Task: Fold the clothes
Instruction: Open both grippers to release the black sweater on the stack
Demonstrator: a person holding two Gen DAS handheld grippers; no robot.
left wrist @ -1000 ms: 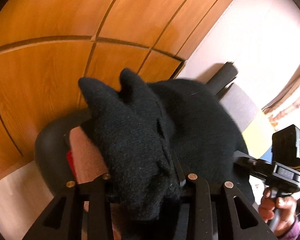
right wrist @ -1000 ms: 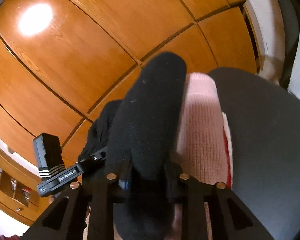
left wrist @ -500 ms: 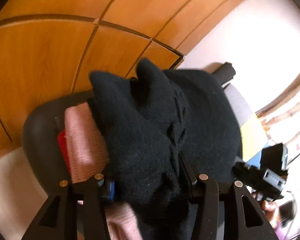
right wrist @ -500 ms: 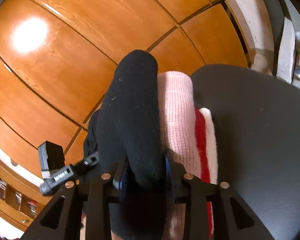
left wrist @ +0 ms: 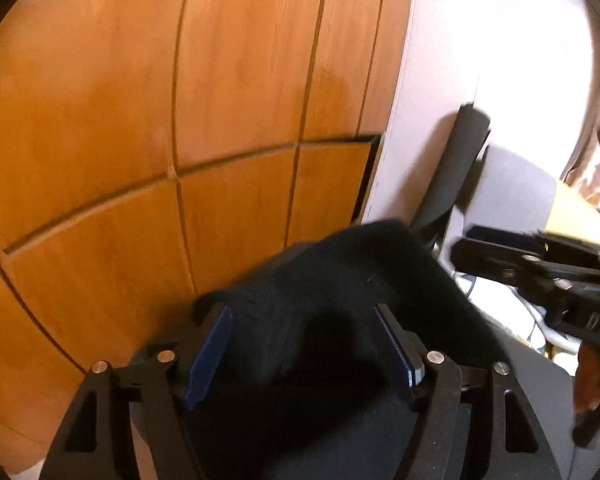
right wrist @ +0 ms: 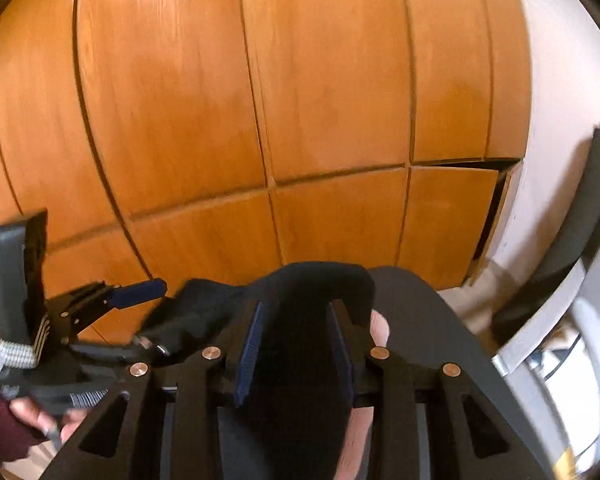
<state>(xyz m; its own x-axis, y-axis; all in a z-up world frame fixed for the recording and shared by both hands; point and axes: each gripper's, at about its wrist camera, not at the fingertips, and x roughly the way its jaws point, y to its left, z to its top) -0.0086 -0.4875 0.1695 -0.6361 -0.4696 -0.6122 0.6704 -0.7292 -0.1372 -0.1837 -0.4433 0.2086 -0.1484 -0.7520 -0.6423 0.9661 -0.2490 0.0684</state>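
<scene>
Black knitted garment (left wrist: 340, 288) lies folded on dark grey round seat (right wrist: 432, 320), between spread fingers of left gripper (left wrist: 304, 344). Same garment sits between parted fingers of right gripper (right wrist: 296, 344). Pale pink knitted garment (right wrist: 380, 326) underneath, edge showing just right of right gripper. Orange wooden panelled wall (left wrist: 180, 120) behind seat. White wall (left wrist: 480, 60) right of panels. Black padded bar (left wrist: 456, 168) leans against white wall, behind garment.
</scene>
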